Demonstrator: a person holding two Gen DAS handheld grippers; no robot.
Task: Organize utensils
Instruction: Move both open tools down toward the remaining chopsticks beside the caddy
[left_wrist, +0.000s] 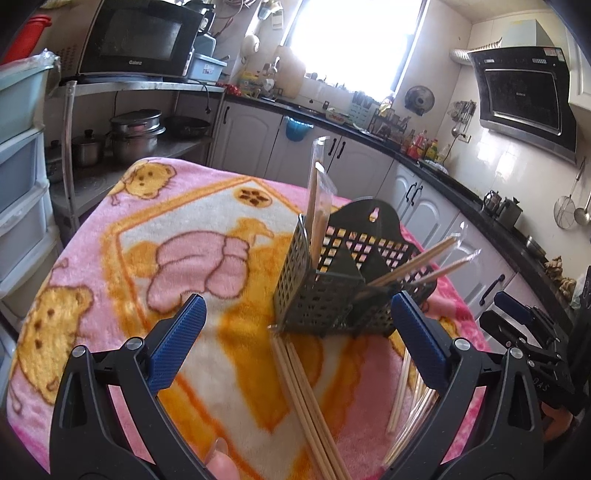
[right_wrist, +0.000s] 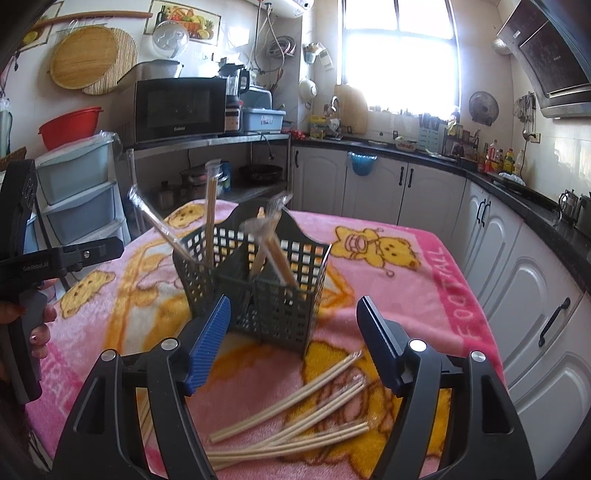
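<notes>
Midway through sorting: both tools, left (left_wrist: 297, 339) and right (right_wrist: 293, 332), released and empty above loose chopsticks (right_wrist: 291, 413) lying on tabletop (right_wrist: 388, 288) before caddy (right_wrist: 255, 280); next, pinching one pair.

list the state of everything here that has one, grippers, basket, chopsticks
left gripper: open, nothing between the pads
right gripper: open, nothing between the pads
black basket: upright on the blanket, partly filled
wrapped chopsticks in basket: standing, leaning at angles
loose chopsticks: lying scattered on the blanket in front of the basket
blanket: spread flat over the table
</notes>
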